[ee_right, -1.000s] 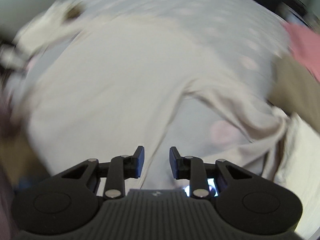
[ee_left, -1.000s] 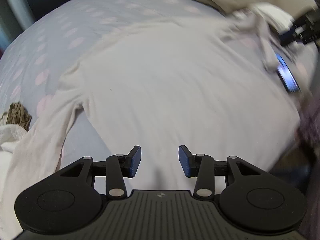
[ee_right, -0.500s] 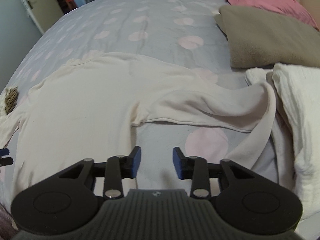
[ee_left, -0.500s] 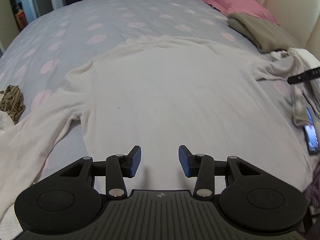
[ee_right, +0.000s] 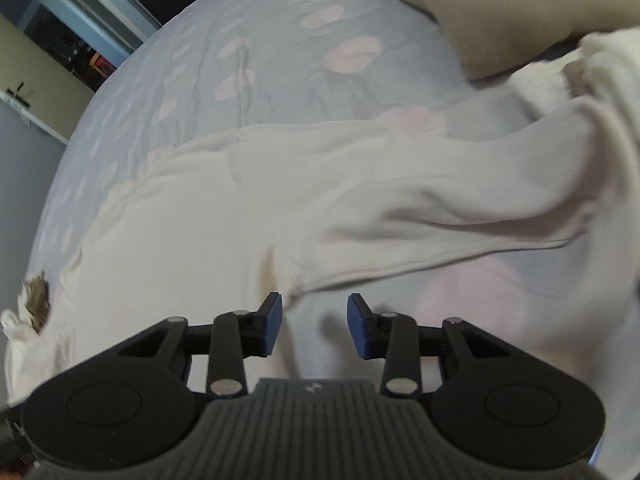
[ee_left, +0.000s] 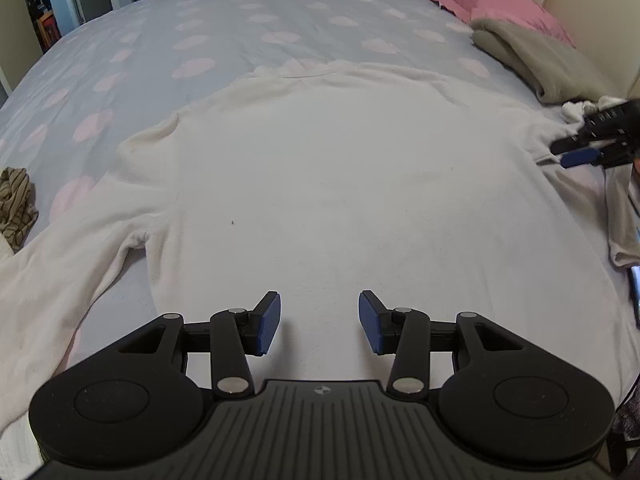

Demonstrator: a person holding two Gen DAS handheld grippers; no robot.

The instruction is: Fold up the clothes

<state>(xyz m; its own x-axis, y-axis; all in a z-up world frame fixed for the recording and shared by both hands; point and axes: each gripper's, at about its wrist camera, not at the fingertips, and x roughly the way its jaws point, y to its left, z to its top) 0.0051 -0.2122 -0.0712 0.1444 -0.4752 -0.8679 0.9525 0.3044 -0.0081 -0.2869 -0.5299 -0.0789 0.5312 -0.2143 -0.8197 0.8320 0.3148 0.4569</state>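
Left wrist view: the left gripper (ee_left: 319, 322) has dipped nearer the cream shirt (ee_left: 340, 184), jaws spread and empty above its hem at six o'clock. Right wrist view: the right gripper (ee_right: 314, 322) has rolled and dropped toward the armpit seam at twelve o'clock, jaws closing on nothing; folding appears about to begin.

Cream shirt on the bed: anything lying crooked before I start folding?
Yes. The cream shirt lies mostly flat, but its right sleeve is bunched and kinks over the white folded pile. The left sleeve lies flat.
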